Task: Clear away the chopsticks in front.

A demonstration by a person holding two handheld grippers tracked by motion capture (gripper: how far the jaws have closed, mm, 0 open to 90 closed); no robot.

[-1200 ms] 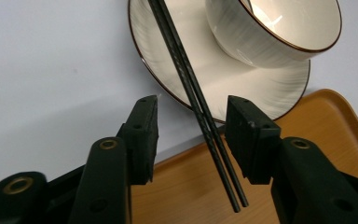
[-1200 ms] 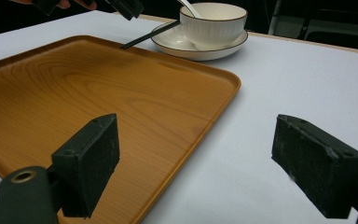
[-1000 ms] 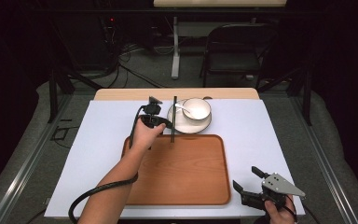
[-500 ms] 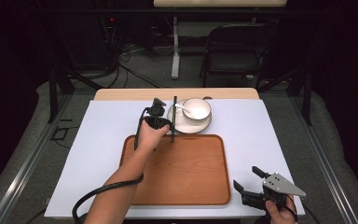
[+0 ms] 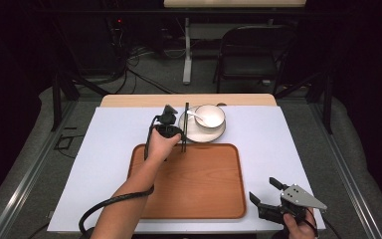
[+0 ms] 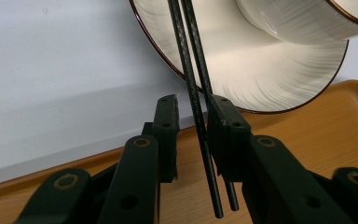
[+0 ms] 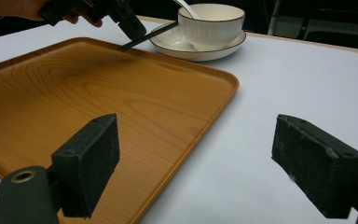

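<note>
The left gripper (image 6: 193, 135) has just been closing its jaws around two thin black chopsticks (image 6: 196, 100), not yet squeezing them. The chopsticks lean on the white round plate (image 6: 242, 79), ends over the brown wooden tray (image 5: 194, 181). The right gripper (image 7: 196, 163) stands wide open, holding nothing.

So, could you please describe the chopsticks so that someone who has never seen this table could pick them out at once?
Start at the wooden tray in the middle of the white table. Just beyond its far edge sits a white plate with a bowl on it. The chopsticks lie across the plate's left rim onto the tray's edge: two thin black sticks, the only dark, straight things among the white dishes.
</note>
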